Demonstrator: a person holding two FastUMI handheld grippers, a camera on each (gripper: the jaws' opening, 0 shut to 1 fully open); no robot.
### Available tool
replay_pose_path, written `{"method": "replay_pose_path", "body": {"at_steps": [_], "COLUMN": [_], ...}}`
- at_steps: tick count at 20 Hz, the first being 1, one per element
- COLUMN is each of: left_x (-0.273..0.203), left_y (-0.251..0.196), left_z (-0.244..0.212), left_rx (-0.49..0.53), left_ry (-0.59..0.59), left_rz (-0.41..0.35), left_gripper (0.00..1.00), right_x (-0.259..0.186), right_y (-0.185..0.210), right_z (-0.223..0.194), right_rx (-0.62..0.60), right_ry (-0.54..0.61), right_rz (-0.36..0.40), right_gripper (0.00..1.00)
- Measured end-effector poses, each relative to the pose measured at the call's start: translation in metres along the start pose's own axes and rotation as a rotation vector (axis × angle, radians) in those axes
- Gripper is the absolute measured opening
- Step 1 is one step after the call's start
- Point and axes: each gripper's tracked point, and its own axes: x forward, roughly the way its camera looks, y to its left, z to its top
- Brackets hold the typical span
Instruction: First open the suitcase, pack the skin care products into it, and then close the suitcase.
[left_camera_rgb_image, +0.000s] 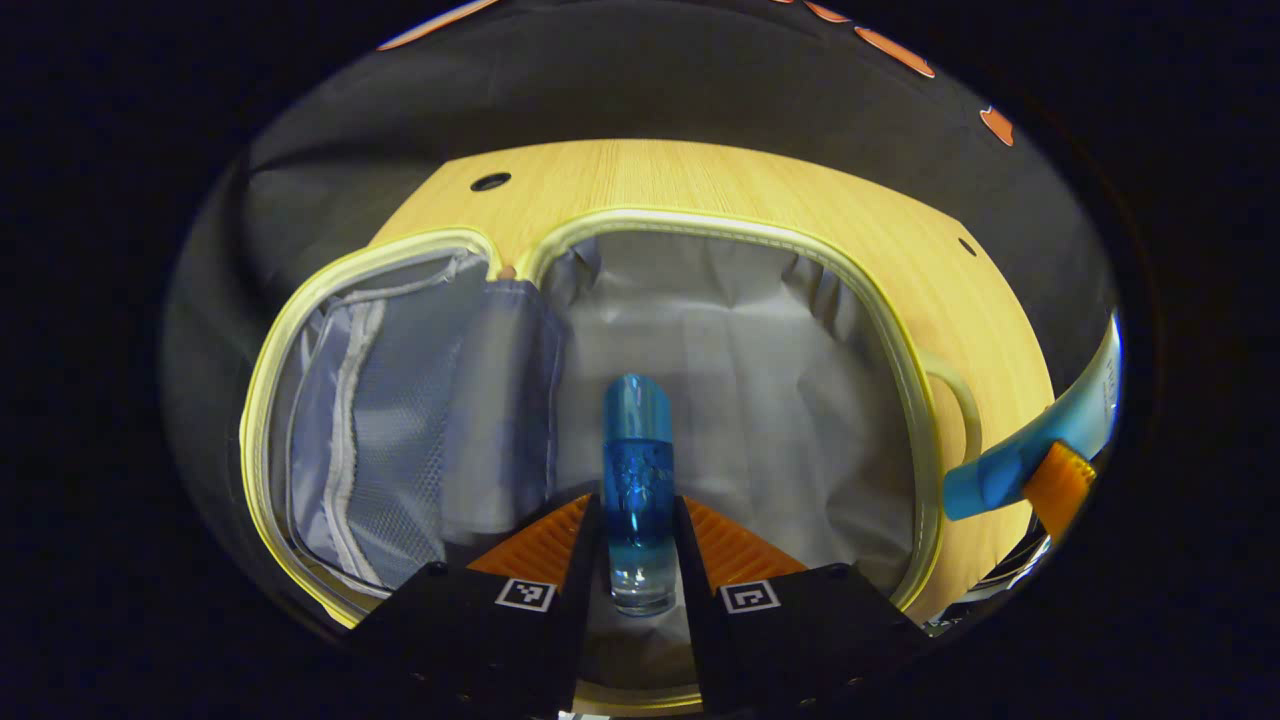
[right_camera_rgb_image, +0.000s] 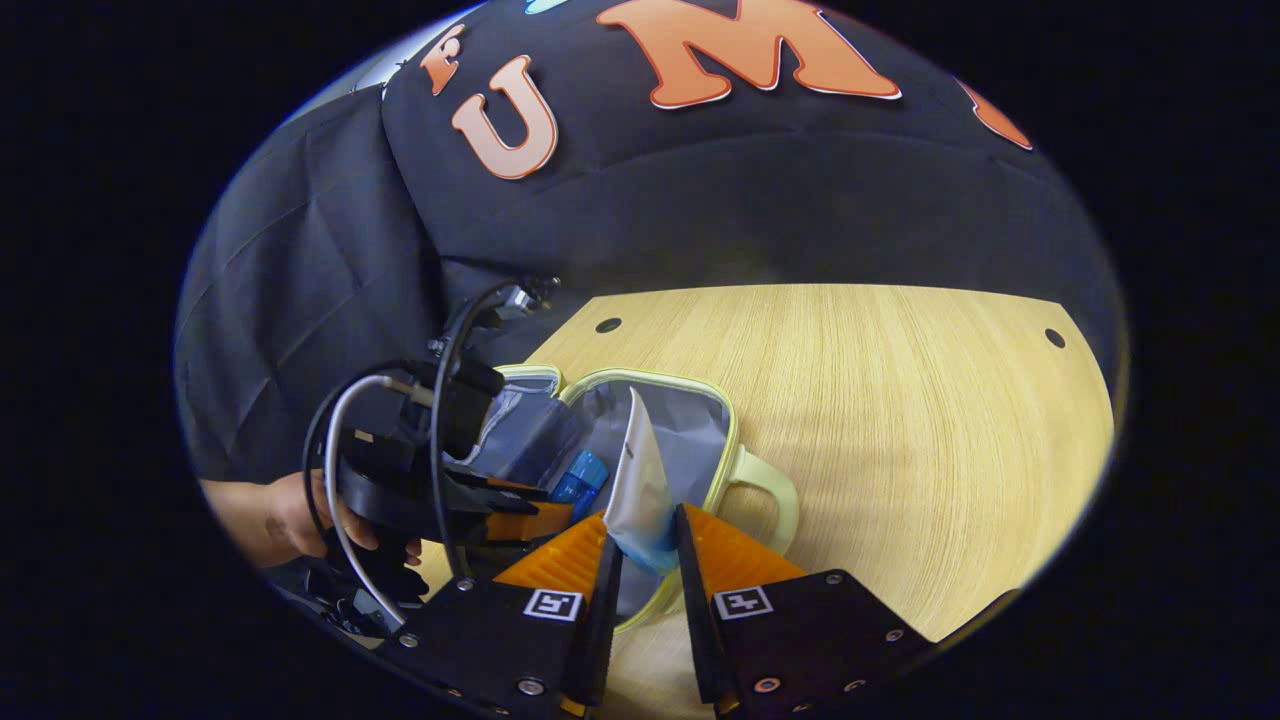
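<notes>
Left gripper view: claw (left_camera_rgb_image: 640, 520) (clamped) on bottle (left_camera_rgb_image: 637, 480)

Glossy clear bottle (left_camera_rgb_image: 637, 480), matt crinkled cloth suitcase lining (left_camera_rgb_image: 740, 380), smooth wood-grain table (right_camera_rgb_image: 900, 420), glossy tube (right_camera_rgb_image: 635, 480)

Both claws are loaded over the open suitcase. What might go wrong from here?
1. The left claw grips the blue bottle low on its body, high above the lining; released from there it may bounce or roll.
2. The right claw holds the white tube close to the left one over the same compartment; they may collide.
3. The tube may catch the suitcase rim.
</notes>
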Motion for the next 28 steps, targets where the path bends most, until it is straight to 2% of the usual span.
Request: {"method": "replay_pose_path", "body": {"at_steps": [3,6,9,10,12,16,19,28], "left_x": [-0.011,-0.031,-0.048,-0.054,-0.07,-0.099,-0.118,-0.133], "left_y": [0.003,0.011,0.029,0.034,0.044,0.075,0.096,0.169], "left_z": [0.011,0.028,0.036,0.04,0.049,0.058,0.063,0.059], "left_rx": [0.009,0.003,-0.03,-0.046,-0.08,-0.101,-0.092,-0.136], "left_ry": [-0.074,-0.178,-0.265,-0.295,-0.362,-0.468,-0.538,-0.572], "left_rz": [-0.003,-0.009,0.009,0.009,0.003,0.045,0.062,0.112], "left_gripper": [0.48,0.67,0.76,0.81,0.85,0.9,0.9,0.9], "right_x": [0.004,0.011,0.02,0.022,0.027,0.04,0.048,0.066], "right_y": [0.003,0.013,0.019,0.023,0.026,0.024,0.023,0.021], "right_z": [-0.008,-0.013,-0.021,-0.025,-0.031,-0.043,-0.05,-0.057], "right_rx": [-0.007,-0.008,-0.033,-0.028,-0.021,-0.017,0.032,0.14], "right_ry": [0.029,0.055,0.093,0.106,0.136,0.195,0.244,0.31], "right_rz": [0.006,0.024,0.025,0.032,0.034,0.009,-0.009,-0.057], "right_gripper": [0.34,0.34,0.34,0.34,0.34,0.34,0.34,0.34]}}
